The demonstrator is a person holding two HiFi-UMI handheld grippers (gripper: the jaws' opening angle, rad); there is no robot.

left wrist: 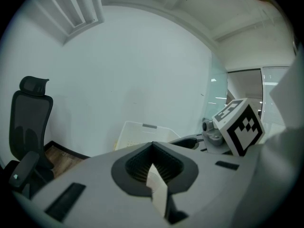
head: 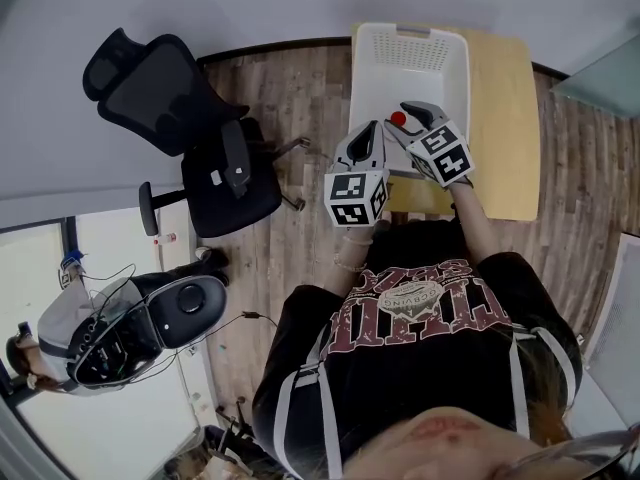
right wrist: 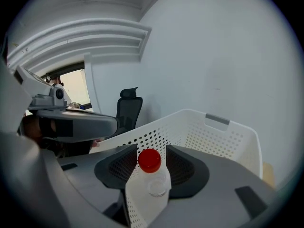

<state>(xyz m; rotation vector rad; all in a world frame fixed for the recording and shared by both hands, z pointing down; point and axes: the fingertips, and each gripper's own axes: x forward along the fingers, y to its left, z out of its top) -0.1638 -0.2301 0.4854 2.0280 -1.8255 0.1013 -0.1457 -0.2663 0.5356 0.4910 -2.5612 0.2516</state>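
Right gripper view for guidance: hold steady with right gripper [right wrist: 151, 156] clamped on red-capped bottle [right wrist: 148, 184] (upright over white basket [right wrist: 223, 127]), left gripper [left wrist: 153, 160] closed, empty, aside.

Head view down, gripper views level, sharing basket [head: 420, 68].

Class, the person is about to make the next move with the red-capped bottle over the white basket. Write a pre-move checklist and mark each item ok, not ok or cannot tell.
1. Right gripper jaws closed on the bottle: ok.
2. Red cap on the bottle: ok.
3. Basket stands open side up, on the table, beyond the bottle: ok.
4. Left gripper jaws together, gripping nothing: ok.
5. Left gripper apart from the bottle, beside the right gripper: ok.
6. What the bottle contains: cannot tell.
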